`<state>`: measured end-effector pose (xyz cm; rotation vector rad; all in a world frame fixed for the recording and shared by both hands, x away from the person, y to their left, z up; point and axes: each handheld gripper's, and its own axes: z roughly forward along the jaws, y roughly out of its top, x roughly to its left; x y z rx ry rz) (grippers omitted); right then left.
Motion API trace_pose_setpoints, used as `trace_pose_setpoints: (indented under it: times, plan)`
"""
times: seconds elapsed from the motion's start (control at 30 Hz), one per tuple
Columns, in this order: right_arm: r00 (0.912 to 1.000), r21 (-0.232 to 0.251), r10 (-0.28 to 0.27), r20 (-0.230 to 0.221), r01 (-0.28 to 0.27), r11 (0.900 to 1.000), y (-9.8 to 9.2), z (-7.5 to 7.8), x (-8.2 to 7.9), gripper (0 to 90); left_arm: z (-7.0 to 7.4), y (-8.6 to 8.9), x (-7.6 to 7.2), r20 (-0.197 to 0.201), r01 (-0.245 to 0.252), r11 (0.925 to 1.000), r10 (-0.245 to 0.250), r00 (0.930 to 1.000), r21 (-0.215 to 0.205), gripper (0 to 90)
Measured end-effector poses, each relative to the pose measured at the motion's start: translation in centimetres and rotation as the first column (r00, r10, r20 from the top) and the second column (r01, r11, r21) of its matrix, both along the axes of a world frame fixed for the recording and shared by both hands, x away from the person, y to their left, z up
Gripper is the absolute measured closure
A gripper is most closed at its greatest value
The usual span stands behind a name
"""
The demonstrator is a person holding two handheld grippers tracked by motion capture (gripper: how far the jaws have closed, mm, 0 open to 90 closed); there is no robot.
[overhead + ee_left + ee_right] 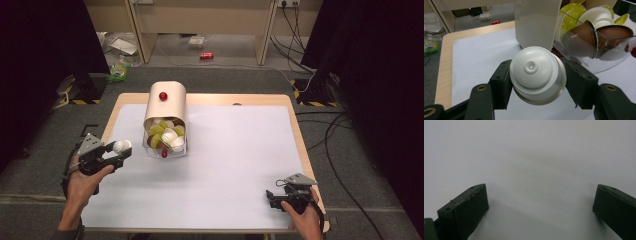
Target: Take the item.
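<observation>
So the dispenser (pixel 165 107) is a tall cream box with a rounded top and a red knob, and its clear plastic tray at the bottom is packed with coffee pods (pixel 596 27) (brown, lime green and white ones, all tumbled on their sides). The left gripper (pixel 537 77) has a white pod (pixel 537 75) clamped right between its jaws, both pads pressing on the sides, flat bottom facing the camera. It's smooth moulded plastic, round and tapered, with a little raised button in the middle. The tray sits just beyond the jaws, up and to the right. The right gripper (pixel 540 202) has its jaws spread wide with nothing between them, just the plain white table cover (pixel 529 157) underneath.
</observation>
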<state>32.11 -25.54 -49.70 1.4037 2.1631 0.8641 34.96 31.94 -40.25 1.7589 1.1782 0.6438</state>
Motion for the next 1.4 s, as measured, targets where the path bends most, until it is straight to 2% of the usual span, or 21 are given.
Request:
trace_pose_setpoints:
  times: [0.17,0.43,1.13,1.4]
  plan:
    - [1.0,0.001,-0.001,-0.001,0.001,1.0,0.0,0.0,0.0,0.4,-0.7,0.1,0.0,-0.01,-0.01,0.9999,0.01,0.9999,0.007,41.3]
    - [1.0,0.001,0.0,0.0,0.0,1.0,0.0,0.0,0.0,0.4,-2.7,0.6,0.2,-0.047,-0.033,0.9993,0.034,0.9983,0.017,41.3]
    - [1.0,0.001,0.0,0.0,0.0,1.0,0.0,0.0,0.0,0.5,-5.1,1.4,0.6,-0.104,-0.059,0.9979,0.062,0.9927,0.028,41.3]
    - [1.0,0.001,0.0,0.0,0.0,1.0,0.0,0.0,0.0,0.5,-6.1,1.9,0.8,-0.128,-0.075,0.9965,0.079,0.9886,0.037,41.3]
